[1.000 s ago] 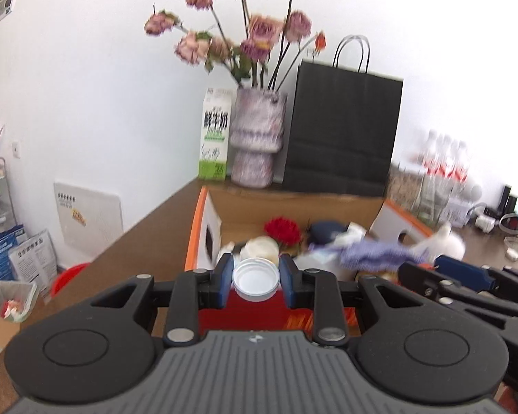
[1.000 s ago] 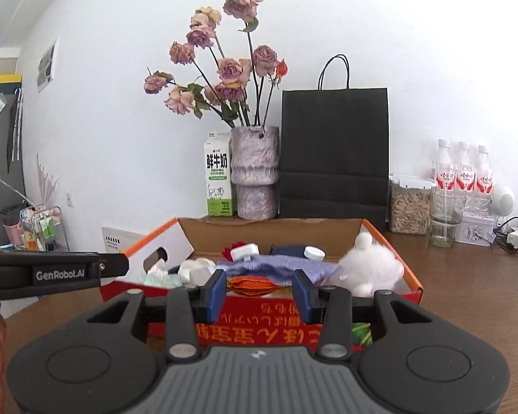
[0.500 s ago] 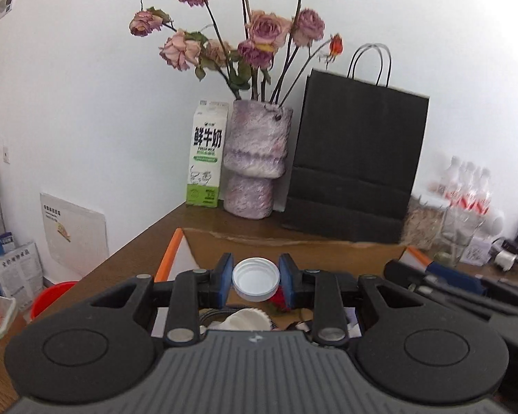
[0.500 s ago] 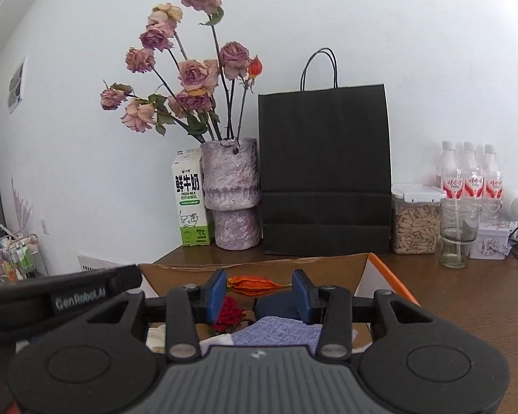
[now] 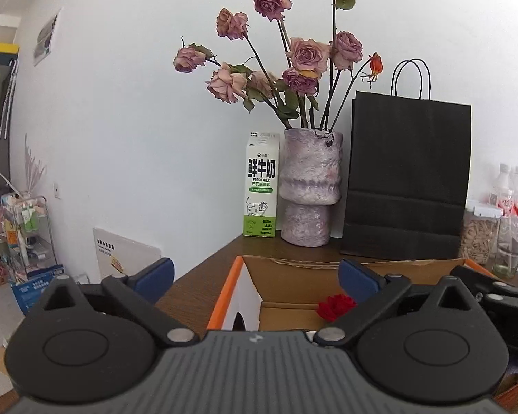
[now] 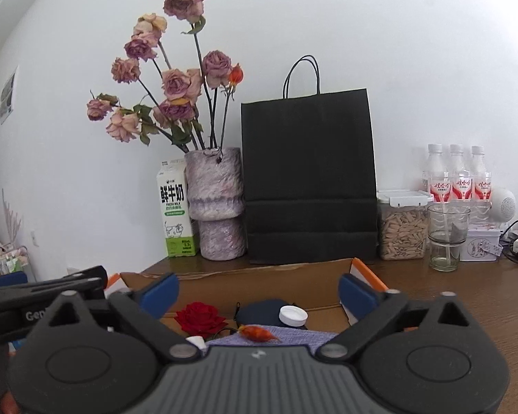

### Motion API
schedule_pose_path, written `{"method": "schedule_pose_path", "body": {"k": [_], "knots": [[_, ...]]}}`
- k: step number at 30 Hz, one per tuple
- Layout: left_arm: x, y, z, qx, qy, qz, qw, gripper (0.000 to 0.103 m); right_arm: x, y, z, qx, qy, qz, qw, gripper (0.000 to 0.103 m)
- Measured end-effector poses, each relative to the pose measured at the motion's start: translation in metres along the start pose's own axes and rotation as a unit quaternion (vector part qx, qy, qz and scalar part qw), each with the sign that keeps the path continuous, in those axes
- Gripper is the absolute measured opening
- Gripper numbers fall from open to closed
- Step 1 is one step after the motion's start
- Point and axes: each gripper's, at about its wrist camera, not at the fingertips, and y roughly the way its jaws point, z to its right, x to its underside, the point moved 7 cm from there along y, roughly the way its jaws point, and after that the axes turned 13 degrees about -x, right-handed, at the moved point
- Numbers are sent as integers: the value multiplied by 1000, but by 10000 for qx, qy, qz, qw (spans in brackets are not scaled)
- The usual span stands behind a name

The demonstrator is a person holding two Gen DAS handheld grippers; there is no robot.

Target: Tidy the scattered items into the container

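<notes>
Left hand-held gripper (image 5: 255, 277) has just sprung wide, nothing between its jaws, above the box (image 5: 295, 272). Right hand-held gripper (image 6: 259, 288) likewise released; its orange scrap (image 6: 257, 333) lies inside. Drop-off looks done; next, find remaining strays on the counter (image 6: 466, 296).

Open orange-edged cardboard box (image 6: 328, 270) holding red rose (image 6: 200, 315), white cap (image 6: 293, 315), small orange item (image 6: 257, 333) on purple cloth (image 6: 307, 337).

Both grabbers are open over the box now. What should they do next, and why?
Probably pull both back from the cardboard box to fetch more clutter. The jaws of the left gripper and right gripper have just been opening and hold nothing, while the white cap and orange bit already lie inside.
</notes>
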Motion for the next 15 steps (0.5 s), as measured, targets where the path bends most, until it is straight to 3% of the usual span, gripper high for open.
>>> {"method": "schedule_pose_path", "body": {"k": [15], "knots": [[11,-16,-6,309,-60,-7,9995,103,1,-30,-18,156,-402,203,9989,103]]}}
